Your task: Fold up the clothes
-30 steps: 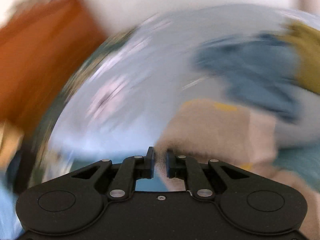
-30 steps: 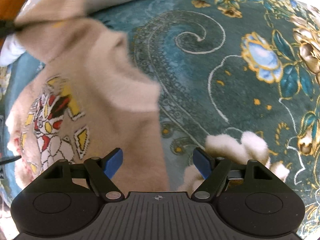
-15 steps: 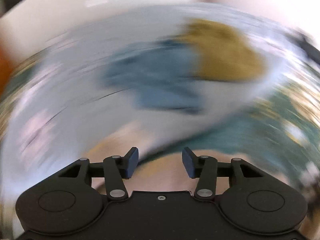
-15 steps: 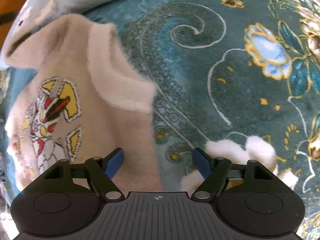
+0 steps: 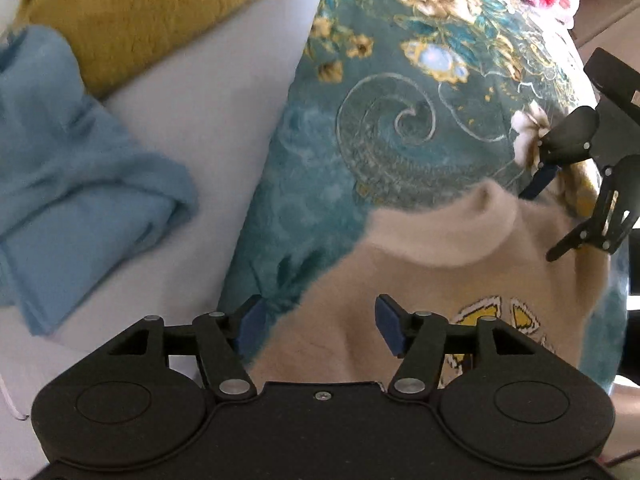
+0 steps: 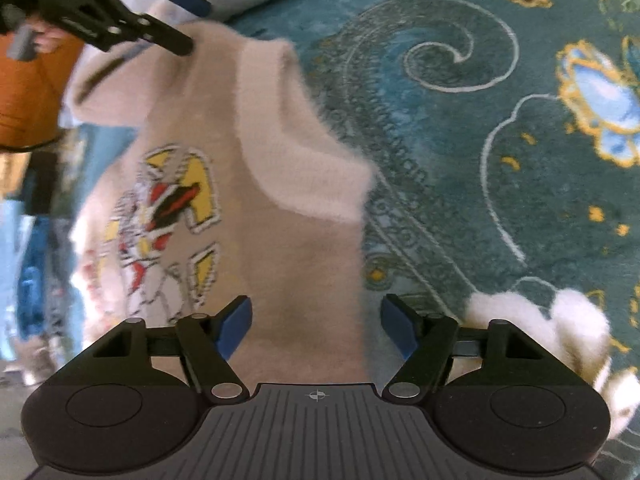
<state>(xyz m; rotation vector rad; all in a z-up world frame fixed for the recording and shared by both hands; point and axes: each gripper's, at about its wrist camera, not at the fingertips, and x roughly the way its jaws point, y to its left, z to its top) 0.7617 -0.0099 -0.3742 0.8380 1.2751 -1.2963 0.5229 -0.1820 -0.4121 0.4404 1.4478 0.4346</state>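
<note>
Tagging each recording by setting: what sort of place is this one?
Probably a bedroom at home: a teal floral blanket covers a soft surface, with folded blue and mustard knitwear beside it and a beige sweater spread out.

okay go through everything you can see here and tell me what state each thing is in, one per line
Left gripper: open, holding nothing, over the sweater's edge.
Right gripper: open, holding nothing, over the sweater.
Beige sweater: lying on the blanket, print side up, partly folded with one flap turned over.
Teal floral blanket: spread flat under the sweater.
Blue garment: folded, lying on the white sheet.
Mustard garment: lying beside the blue one; fold unclear.
</note>
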